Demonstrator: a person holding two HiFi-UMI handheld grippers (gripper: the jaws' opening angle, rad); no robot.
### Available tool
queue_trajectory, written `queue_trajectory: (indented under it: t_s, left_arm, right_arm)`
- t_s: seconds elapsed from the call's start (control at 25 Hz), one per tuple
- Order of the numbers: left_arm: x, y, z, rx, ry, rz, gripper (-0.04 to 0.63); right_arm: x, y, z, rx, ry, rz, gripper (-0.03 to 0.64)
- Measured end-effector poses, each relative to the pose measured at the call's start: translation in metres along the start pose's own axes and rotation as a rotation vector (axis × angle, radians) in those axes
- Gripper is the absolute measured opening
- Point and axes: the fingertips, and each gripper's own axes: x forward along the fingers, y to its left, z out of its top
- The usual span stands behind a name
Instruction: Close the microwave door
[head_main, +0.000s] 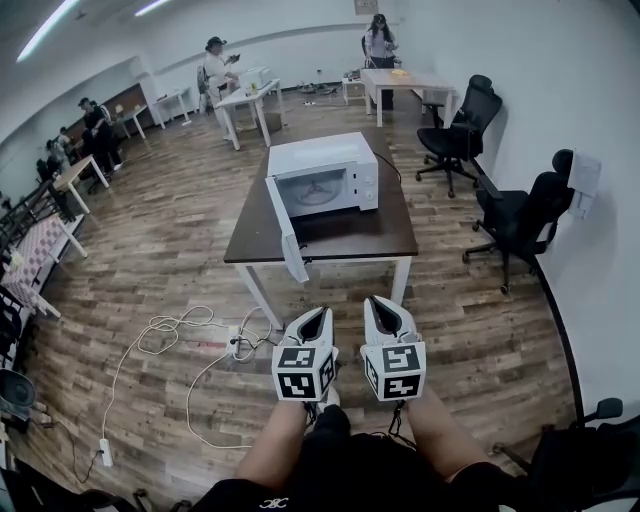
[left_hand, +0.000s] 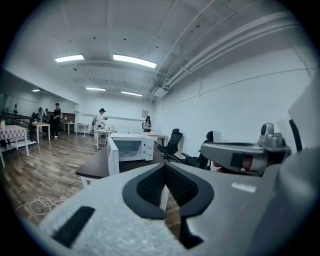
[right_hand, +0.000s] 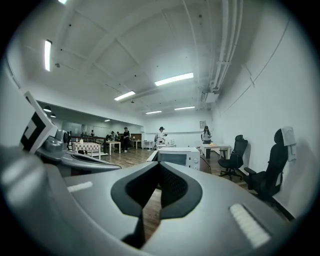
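Your left gripper had its jaws pressed together with nothing between them. Well beyond its tips, the white microwave stood on a dark table, its door swung open toward you.

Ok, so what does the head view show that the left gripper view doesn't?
Only the head view: the person's arms and the black-and-white marker cube on the left gripper.
Only the left gripper view: the long ceiling light strips, the ceiling pipes, and that gripper's jaws close up, shut with nothing between them.
Both: the white microwave with its door swung open, on the dark brown table, and the black office chairs.
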Motion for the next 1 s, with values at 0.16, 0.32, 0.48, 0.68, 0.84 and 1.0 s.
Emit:
queue_trajectory:
  t_s: [0.16,0.32,0.48,0.68,0.84,1.0]
  left_arm:
    - [0.015,0.021,0.004,-0.008,-0.008,0.013,0.011]
    - [0.038,0.046,0.010,-0.018,-0.008,0.018,0.011]
    - [0.061,0.068,0.022,-0.024,-0.009,0.011,0.011]
    - [0.094,0.094,0.038,-0.028,-0.010,-0.004,0.011]
    - [0.115,0.119,0.042,-0.039,-0.009,-0.020,0.011]
    - [0.137,0.145,0.047,-0.048,-0.001,-0.026,0.011]
  right_arm:
    - [0.025,0.002,-0.001,0.011,0.011,0.019,0.009]
    - [0.056,0.001,-0.001,-0.003,0.019,0.023,0.008]
    - [0.088,-0.002,0.006,-0.020,0.028,0.017,0.009]
    - [0.130,-0.012,0.015,-0.016,0.039,0.004,0.009]
    - [0.166,-0.011,0.009,0.007,0.072,0.013,0.009]
    - [0.202,-0.008,0.010,-0.001,0.090,0.017,0.009]
